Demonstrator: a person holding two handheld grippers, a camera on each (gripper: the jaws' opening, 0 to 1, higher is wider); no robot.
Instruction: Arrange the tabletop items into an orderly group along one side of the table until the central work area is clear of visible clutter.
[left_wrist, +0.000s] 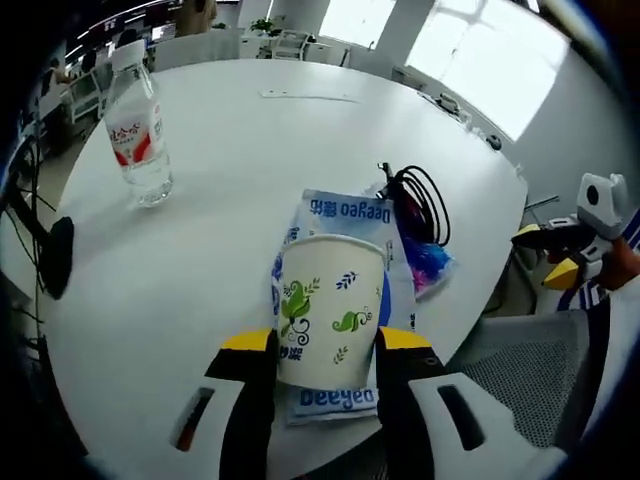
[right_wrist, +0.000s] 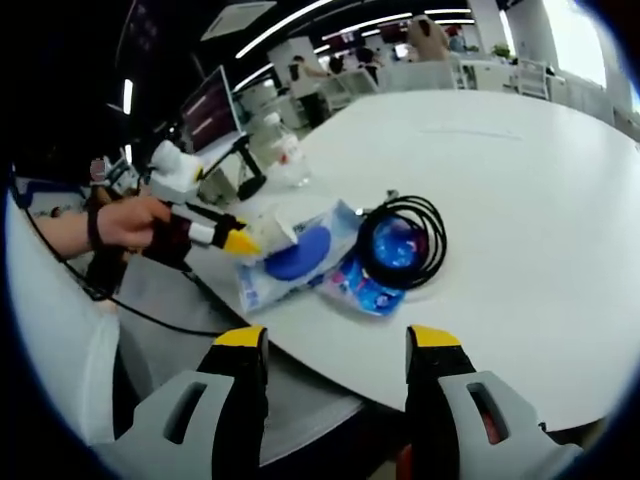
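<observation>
We see a round white table (left_wrist: 240, 130) spreading ahead of the jaws in both views. Beyond it, in the left gripper view, bright windows (left_wrist: 480, 50) line the far wall. In the right gripper view, ceiling light strips (right_wrist: 300, 25) run above distant desks and a dark monitor (right_wrist: 208, 105).

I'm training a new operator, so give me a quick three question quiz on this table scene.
1. True or false: the left gripper is shut on the paper cup.
2. What lies on the small blue packet? A) water bottle B) coiled black cable C) paper cup
3. Fill in: the right gripper is ____, holding nothing.

Key: 1 true; the cup sits between the jaws, above the blue and white wipes pack. 2 B, the coiled black cable; the water bottle stands apart. 3 open.
</observation>
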